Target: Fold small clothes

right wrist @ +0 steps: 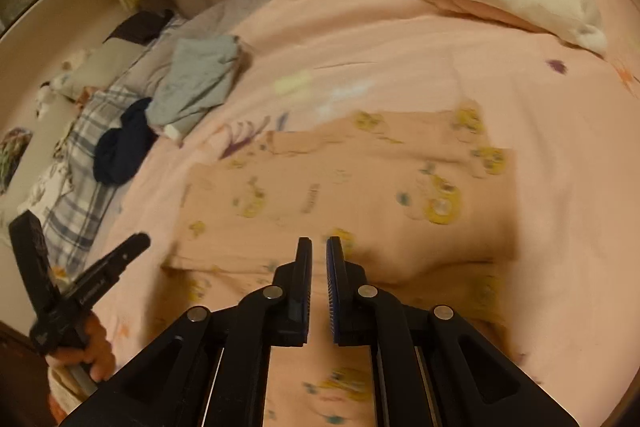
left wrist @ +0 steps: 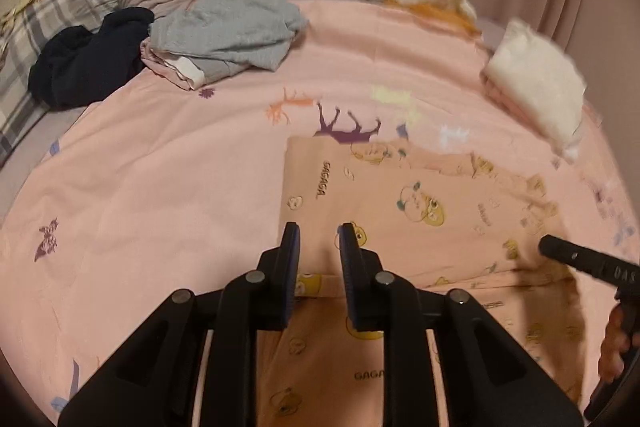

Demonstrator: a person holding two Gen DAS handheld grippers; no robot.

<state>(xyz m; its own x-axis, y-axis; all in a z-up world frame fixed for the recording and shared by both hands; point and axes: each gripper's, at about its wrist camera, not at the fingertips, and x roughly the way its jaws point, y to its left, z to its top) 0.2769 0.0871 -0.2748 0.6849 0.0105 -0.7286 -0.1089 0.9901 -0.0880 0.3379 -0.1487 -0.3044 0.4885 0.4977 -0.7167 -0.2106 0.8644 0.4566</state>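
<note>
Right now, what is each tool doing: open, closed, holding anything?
Left tool: jaws slightly apart over the peach printed garment; no grip visible.
Right tool: nearly closed, holding nothing.

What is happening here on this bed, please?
A person holds a gripper in each hand and is folding a small peach garment with a cartoon print, laid on the pink bed cover. The left gripper and the right gripper both point down over its near part; the right is shut, and no cloth shows between its jaws. A grey garment, a dark one and a folded white stack lie farther back.
</note>
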